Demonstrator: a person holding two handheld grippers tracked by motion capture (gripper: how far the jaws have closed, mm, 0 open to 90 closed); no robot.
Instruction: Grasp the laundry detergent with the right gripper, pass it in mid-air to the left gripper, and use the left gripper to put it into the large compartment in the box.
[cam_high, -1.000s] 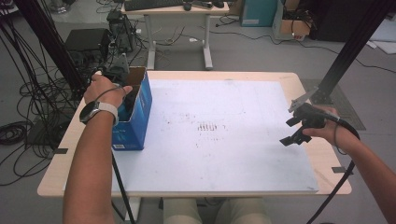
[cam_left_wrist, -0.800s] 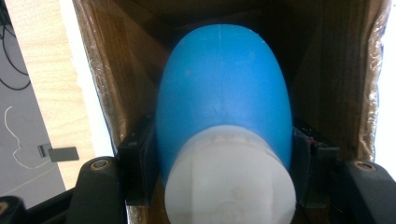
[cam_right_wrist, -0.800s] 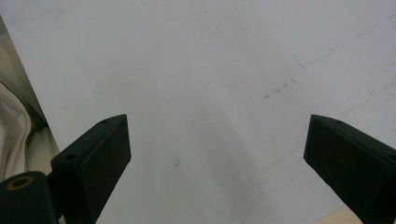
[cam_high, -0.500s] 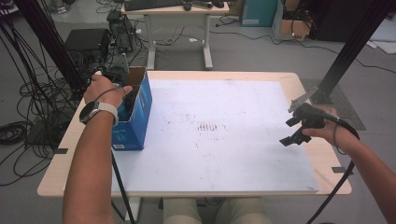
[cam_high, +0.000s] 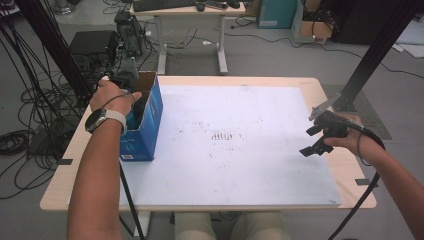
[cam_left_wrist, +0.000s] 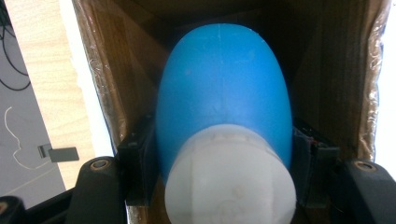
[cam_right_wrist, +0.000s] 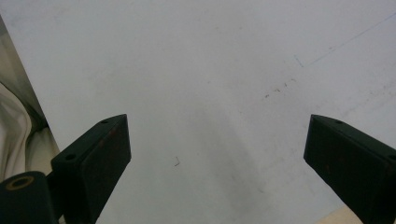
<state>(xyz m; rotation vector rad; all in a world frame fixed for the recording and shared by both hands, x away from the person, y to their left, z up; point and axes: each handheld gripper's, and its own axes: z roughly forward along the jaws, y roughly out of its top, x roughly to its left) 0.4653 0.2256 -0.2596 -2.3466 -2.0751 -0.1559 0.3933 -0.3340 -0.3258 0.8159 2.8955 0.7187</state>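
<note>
— Cables are trailing over the grey floor around the pale wooden table (cam_high: 330, 90), and a white board (cam_high: 240, 150) is covering most of its top. Where is the left gripper (cam_left_wrist: 224, 186) sitting?

— It is reaching down into the open blue cardboard box (cam_high: 148, 122) at the board's left edge. Its black fingers (cam_left_wrist: 137, 163) are clenching a blue, egg-shaped plastic bottle with a white cap (cam_left_wrist: 224, 107), one on each flank, just above the cap.

— So the bottle is lying inside the box?

— Yes, it is pointing into the brown interior, away from the gripper, with the fingers pressing on it.

— And the right gripper (cam_high: 316, 140)?

— It is hovering over the board's right side, well apart from the box. Its fingers (cam_right_wrist: 93, 163) are standing released, wide apart, with bare white board between them.
</note>
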